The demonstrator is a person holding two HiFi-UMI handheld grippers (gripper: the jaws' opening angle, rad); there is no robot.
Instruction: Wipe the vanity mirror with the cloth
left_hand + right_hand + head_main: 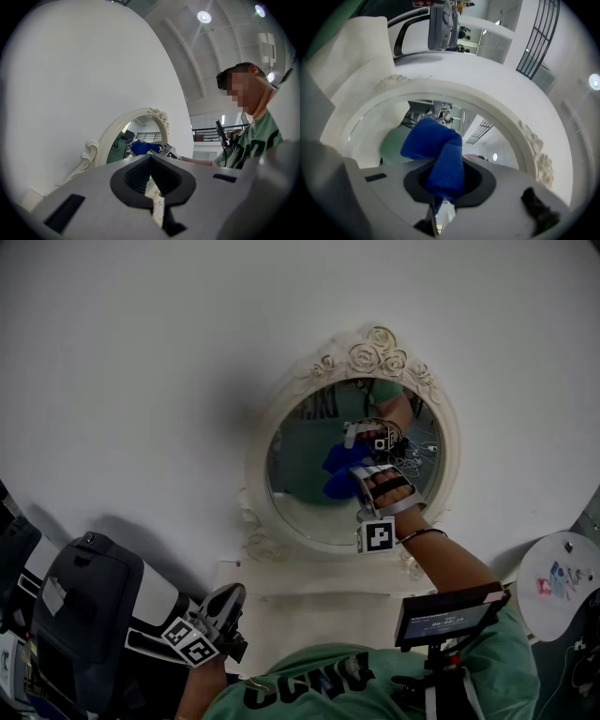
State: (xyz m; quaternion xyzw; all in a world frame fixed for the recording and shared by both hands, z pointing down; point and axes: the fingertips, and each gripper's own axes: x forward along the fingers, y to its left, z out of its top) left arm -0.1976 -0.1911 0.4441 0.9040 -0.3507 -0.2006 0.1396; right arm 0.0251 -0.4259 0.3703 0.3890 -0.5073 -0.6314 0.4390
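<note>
One oval mirror with a cream carved frame stands upright against a white wall, its foot on a pale ledge. Two grippers are in play, each with one marker cube. The right gripper reaches up to the lower middle of the glass, its jaws clamped on the one blue cloth, which is pressed to the mirror so that a second blue patch, its reflection, shows just above it. In the right gripper view the cloth bunches out of the closed jaws of the right gripper and folds over toward the glass, inside the curve of the frame. The left gripper sits low, well apart from the mirror, below its left foot; in its own view the left gripper has its jaws drawn together with nothing between them, and the mirror and cloth show beyond. One small screen sits at the lower right.
</note>
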